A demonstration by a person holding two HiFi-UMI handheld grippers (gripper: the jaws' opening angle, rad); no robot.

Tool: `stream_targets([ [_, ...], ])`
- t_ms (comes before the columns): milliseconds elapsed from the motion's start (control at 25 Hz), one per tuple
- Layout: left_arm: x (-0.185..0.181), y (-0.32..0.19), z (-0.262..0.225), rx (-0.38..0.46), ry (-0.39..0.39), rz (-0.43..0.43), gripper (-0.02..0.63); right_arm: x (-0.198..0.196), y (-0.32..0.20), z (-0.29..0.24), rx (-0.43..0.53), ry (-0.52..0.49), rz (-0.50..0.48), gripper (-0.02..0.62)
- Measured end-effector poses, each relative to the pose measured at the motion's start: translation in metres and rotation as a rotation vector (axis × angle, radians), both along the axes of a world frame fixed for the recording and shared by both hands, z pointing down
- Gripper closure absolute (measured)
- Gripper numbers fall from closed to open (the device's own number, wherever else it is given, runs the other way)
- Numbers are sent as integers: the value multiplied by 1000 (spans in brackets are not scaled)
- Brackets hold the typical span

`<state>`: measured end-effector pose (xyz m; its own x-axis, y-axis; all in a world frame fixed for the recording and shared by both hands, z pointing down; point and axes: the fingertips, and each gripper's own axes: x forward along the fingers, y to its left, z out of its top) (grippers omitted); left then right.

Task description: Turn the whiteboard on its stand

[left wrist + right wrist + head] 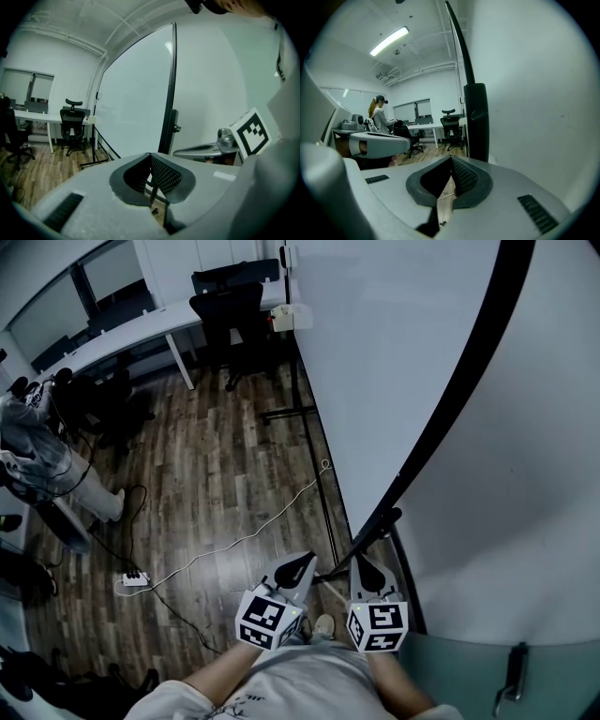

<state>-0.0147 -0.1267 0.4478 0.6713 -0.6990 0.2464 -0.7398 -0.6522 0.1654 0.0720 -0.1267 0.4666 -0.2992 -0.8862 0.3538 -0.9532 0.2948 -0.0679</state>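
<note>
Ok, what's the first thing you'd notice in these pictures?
The giant whiteboard fills the upper right of the head view, its black edge sweeping down toward the person. Just below, the left gripper and right gripper point at that edge, both shut and empty. At the top left, black chairs sit by a white desk.

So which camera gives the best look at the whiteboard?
The left gripper view: the whiteboard shows nearly whole there, with its face and black frame. The head view looks steeply down its face and crops it. The right gripper view catches only its black edge, close up.
</note>
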Motion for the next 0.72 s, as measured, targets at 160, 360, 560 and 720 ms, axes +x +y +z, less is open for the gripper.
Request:
stream_targets([
  [160, -3, -2, 1, -5, 3, -7, 597, -9, -1, -3, 1, -11, -32, 588],
  [360, -7, -6, 2, -7, 9, -22, 597, -13, -5, -5, 2, -14, -47, 588],
  [560, -9, -8, 2, -13, 9, -30, 597, -15, -6, -4, -3, -18, -56, 588],
  [720, -9, -8, 4, -17, 8, -27, 597, -17, -6, -4, -4, -16, -63, 588],
])
